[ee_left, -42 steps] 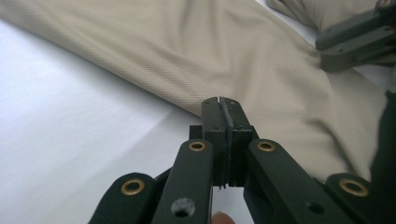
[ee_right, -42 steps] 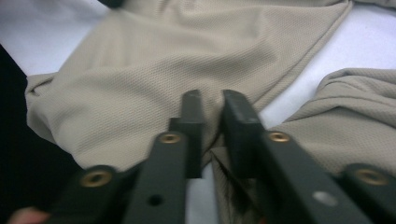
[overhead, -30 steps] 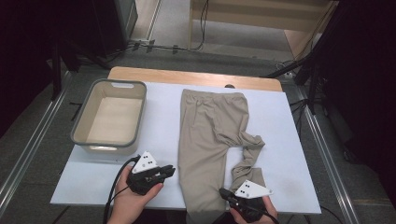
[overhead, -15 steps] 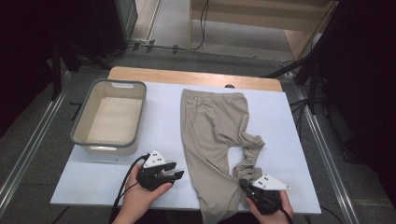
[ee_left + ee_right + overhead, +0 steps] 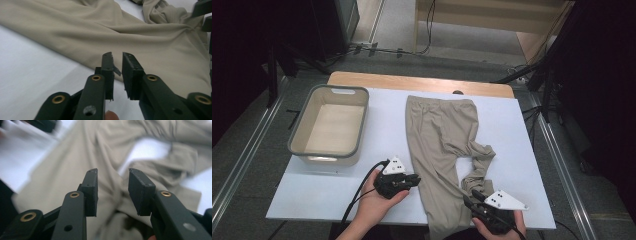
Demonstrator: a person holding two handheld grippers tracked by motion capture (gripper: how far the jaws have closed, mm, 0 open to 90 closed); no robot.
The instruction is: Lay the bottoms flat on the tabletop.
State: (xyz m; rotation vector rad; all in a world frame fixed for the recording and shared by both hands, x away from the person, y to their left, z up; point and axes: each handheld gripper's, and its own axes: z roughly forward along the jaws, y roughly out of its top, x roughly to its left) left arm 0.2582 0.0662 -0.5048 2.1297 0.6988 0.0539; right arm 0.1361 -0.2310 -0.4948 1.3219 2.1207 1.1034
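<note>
the beige trousers lie flat mid-table, one leg bunched at four o'clock. the left gripper, jaws just closing to a narrow empty gap, sits at the straight leg's nine o'clock edge. the right gripper, jaws just opening and moderately apart on nothing, should pinch the crumpled hem cleanly, one layer only.
</note>
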